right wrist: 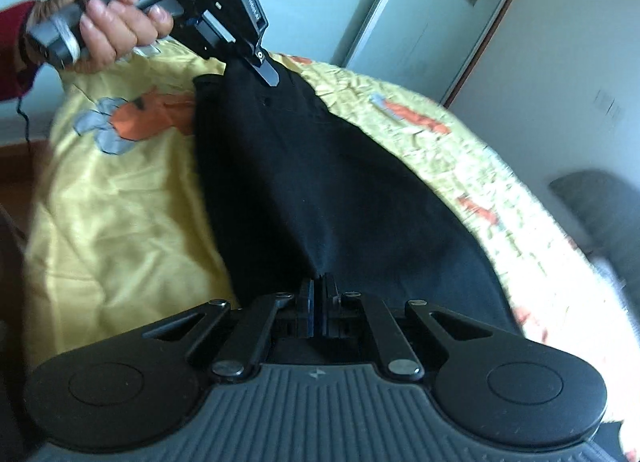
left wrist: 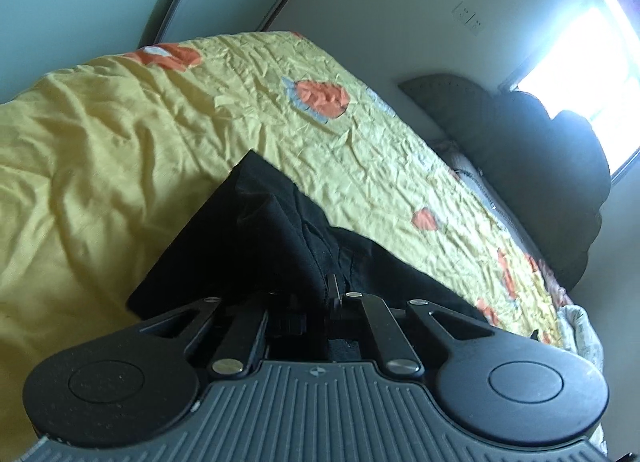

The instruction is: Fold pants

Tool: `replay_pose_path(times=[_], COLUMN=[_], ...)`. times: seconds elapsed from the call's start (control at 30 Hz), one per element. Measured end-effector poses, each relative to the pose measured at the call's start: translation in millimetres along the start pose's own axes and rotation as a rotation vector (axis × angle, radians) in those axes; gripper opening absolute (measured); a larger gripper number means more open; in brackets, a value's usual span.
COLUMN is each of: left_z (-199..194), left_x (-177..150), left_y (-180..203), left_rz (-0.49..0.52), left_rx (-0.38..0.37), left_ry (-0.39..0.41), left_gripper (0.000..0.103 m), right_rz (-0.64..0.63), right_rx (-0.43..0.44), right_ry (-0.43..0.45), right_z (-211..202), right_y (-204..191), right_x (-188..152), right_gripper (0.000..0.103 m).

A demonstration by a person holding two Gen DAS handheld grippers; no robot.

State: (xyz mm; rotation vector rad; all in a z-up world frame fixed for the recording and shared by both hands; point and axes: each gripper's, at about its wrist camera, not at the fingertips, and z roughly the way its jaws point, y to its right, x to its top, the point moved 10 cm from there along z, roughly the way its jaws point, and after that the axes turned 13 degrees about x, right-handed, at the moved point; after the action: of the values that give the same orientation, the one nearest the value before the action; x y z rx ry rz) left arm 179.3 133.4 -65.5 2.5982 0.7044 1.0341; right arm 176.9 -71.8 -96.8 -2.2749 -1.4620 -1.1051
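Observation:
Black pants (right wrist: 320, 182) hang stretched between my two grippers above a yellow bedspread (right wrist: 120, 202). My right gripper (right wrist: 319, 294) is shut on one end of the cloth. In the right wrist view my left gripper (right wrist: 266, 70), held by a hand, is shut on the far end of the pants. In the left wrist view the left gripper (left wrist: 334, 294) pinches bunched black pants (left wrist: 248, 230), which drape down to the bedspread (left wrist: 100, 142).
The bed has orange and grey flower patches (left wrist: 320, 96). A dark headboard and dark pillows (left wrist: 540, 166) lie at the bed's far end under a bright window (left wrist: 580, 62). A wardrobe with pale doors (right wrist: 420, 2) stands behind the bed.

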Motion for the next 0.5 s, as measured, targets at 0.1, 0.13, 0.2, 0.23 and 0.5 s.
replay_pose_path(times=[0.1,0.13,0.2,0.23,0.5], left_z=[1.1,1.0,0.6,0.6,10.8], left_x=[-4.0,-4.4,-5.2,-5.7,-13.1], left_y=[-6.2,-7.6,-10.1,-11.1,-18.8], left_rz=[-0.002,0.000,0.005,0.010,0.055], left_rx=[0.011,0.015,0.027,0.035,0.108], left_ry=[-0.015,-0.017,-0.018,-0.016,-0.020], left_gripper=[0.007,0.007,0.007,0.007,0.007], right_rz=[0.034,0.047,0.069,0.078,0.132], right_rx=[0.039,0.053,0.077,0.090,0.145], right_ry=[0.003,0.005,0.010,0.012,0.009], right_z=[-0.3,-0.5,-10.0,-10.9,-15.4], right_y=[-4.6,-5.5,-20.1,-22.0,-35.4], right_x=[-0.2,0.1,-6.7,-6.1,-13.8], right_gripper=[0.003,0.003,0.003,0.003,0.003])
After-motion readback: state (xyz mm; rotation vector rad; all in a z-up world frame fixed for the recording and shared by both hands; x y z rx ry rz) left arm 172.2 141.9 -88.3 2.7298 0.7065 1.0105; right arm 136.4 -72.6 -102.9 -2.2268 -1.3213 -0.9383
